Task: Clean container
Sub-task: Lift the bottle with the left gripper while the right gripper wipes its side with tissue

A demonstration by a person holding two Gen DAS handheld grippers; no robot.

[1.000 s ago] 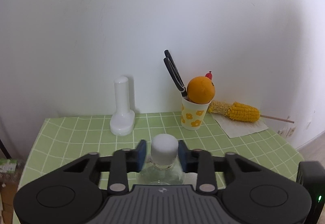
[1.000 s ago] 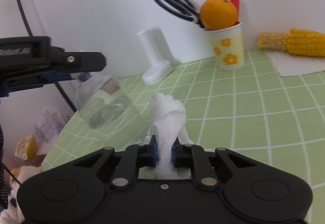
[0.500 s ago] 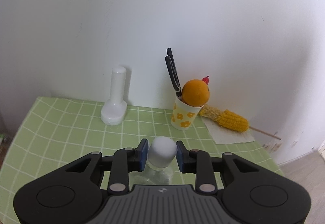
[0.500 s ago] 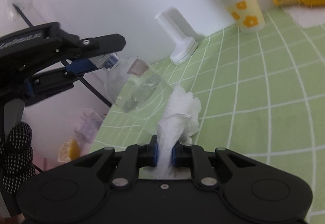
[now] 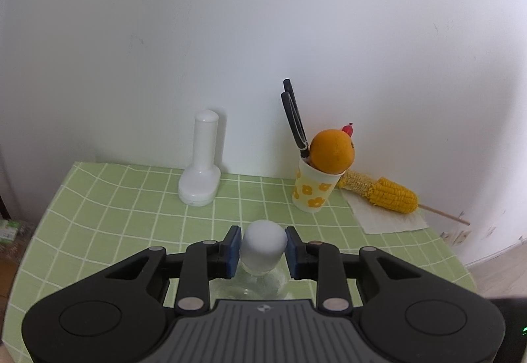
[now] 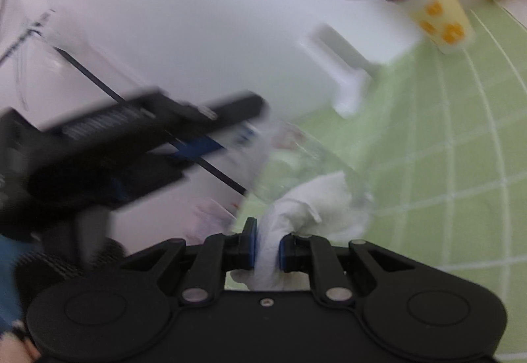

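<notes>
My left gripper (image 5: 262, 249) is shut on a clear glass container (image 5: 262, 280) by its white rounded cap (image 5: 262, 244), held above the green checked tablecloth. In the blurred right wrist view the left gripper (image 6: 243, 132) holds the container (image 6: 306, 165) tilted, its open mouth toward my right gripper (image 6: 266, 244). My right gripper is shut on a crumpled white paper towel (image 6: 313, 205); the towel's free end lies at or just inside the container's mouth.
A white stand (image 5: 201, 162), a flowered paper cup (image 5: 314, 188) holding an orange (image 5: 332, 150) and black scissors (image 5: 294, 119), and a corn cob (image 5: 388, 193) on a white napkin (image 5: 388, 218) stand along the back wall on the tablecloth (image 5: 131, 208).
My right gripper has moved toward the container with the towel, bringing the towel up to its mouth. The left gripper has shifted slightly with the container in it.
</notes>
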